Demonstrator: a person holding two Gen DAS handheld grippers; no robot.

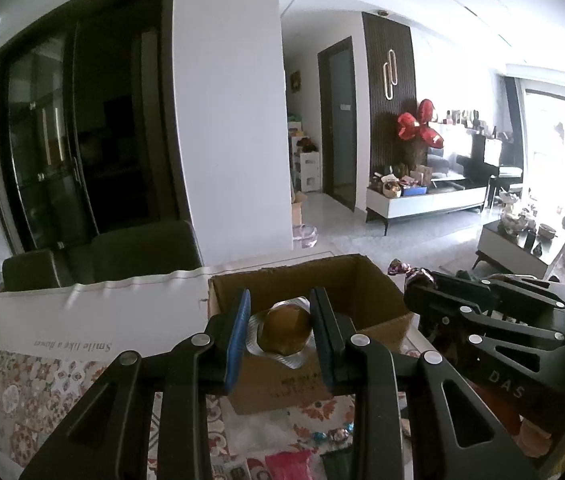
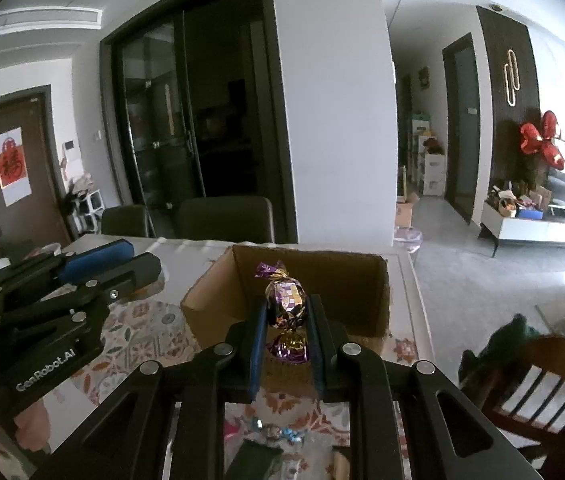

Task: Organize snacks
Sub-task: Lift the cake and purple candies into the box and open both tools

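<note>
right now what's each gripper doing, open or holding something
left gripper: shut on a gold-brown snack in a silver wrapper
right gripper: shut on a purple foil candy

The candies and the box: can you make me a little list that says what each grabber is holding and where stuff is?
left gripper: shut on a gold-brown sweet with a silver foil edge
right gripper: shut on a purple and gold wrapped candy
cardboard box: open at the top, on the table just ahead of both grippers
inside of box: mostly hidden, contents cannot be told
table cover: flowery pattern
loose sweets: a few small wrapped ones on the table in front of the box
chairs: two dark ones behind the table
</note>
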